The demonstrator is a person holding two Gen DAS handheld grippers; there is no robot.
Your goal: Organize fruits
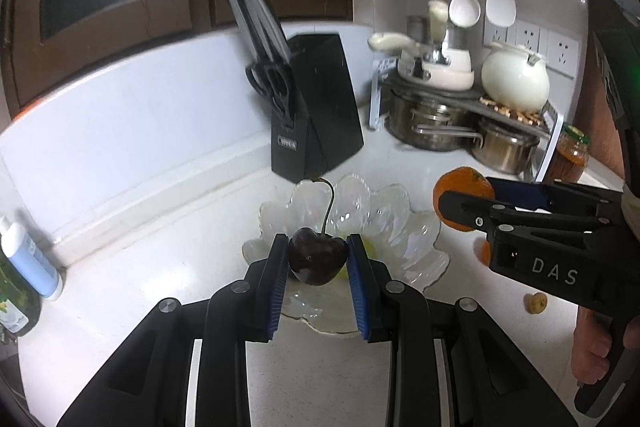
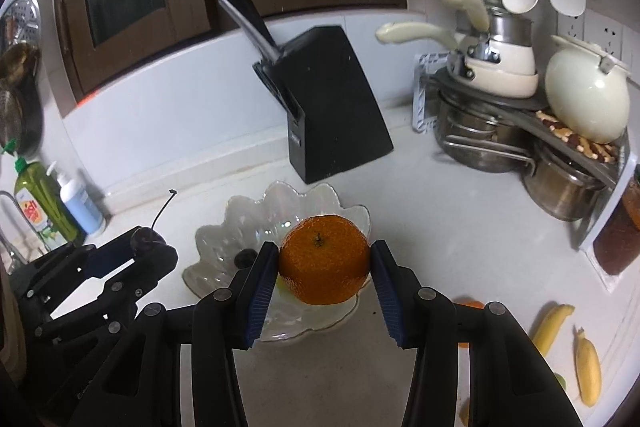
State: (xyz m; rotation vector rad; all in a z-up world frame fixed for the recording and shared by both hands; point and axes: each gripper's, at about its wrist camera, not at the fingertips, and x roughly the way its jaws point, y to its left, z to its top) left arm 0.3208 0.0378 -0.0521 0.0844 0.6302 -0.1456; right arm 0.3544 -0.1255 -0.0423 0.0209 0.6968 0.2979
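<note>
Left gripper clamped on a cherry; right gripper clamped on an orange. Both poised above the glass bowl, little inside yet. Beyond, right on the bench: two bananas and more fruit awaiting. Early going, seemingly.

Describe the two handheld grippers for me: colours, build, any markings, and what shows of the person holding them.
Both the left gripper and right gripper are matte black linkage frames with round silver pivot pins. Each finger carries a ribbed blue pad. The right gripper's body bears white letters "DAS". Bare fingers wrap its handle; no sleeve or cable shows.
</note>
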